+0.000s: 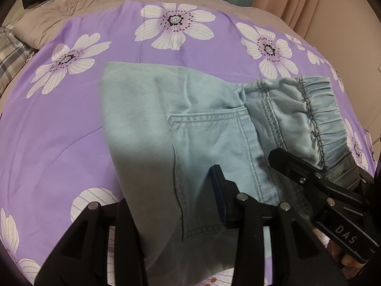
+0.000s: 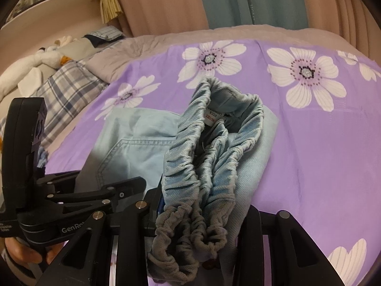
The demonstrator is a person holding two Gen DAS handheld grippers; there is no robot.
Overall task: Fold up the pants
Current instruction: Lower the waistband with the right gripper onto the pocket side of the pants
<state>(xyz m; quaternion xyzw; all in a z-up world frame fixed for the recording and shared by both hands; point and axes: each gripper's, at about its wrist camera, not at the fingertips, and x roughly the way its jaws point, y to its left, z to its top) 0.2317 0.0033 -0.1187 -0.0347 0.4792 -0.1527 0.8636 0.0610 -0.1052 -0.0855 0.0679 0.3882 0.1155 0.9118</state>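
Light blue denim pants (image 1: 202, 138) lie folded on a purple flowered sheet (image 1: 59, 131), back pocket up and elastic waistband (image 1: 319, 109) to the right. In the left wrist view my left gripper (image 1: 170, 186) straddles the near fold; cloth fills the gap and touches both fingers. My right gripper (image 1: 333, 169) comes in from the right, shut on the near end of the waistband. In the right wrist view the bunched waistband (image 2: 202, 166) runs up from between the right gripper (image 2: 202, 202) fingers, with its size label (image 2: 213, 116) showing. The left gripper (image 2: 112, 178) sits beside it on the left over the pocket area.
A plaid pillow (image 2: 64, 90) and a white plush toy (image 2: 45, 57) lie at the bed's far left. A grey blanket (image 1: 47, 21) borders the sheet. Pink and teal curtains (image 2: 214, 0) hang behind. A hand (image 2: 21, 252) holds the left gripper's handle.
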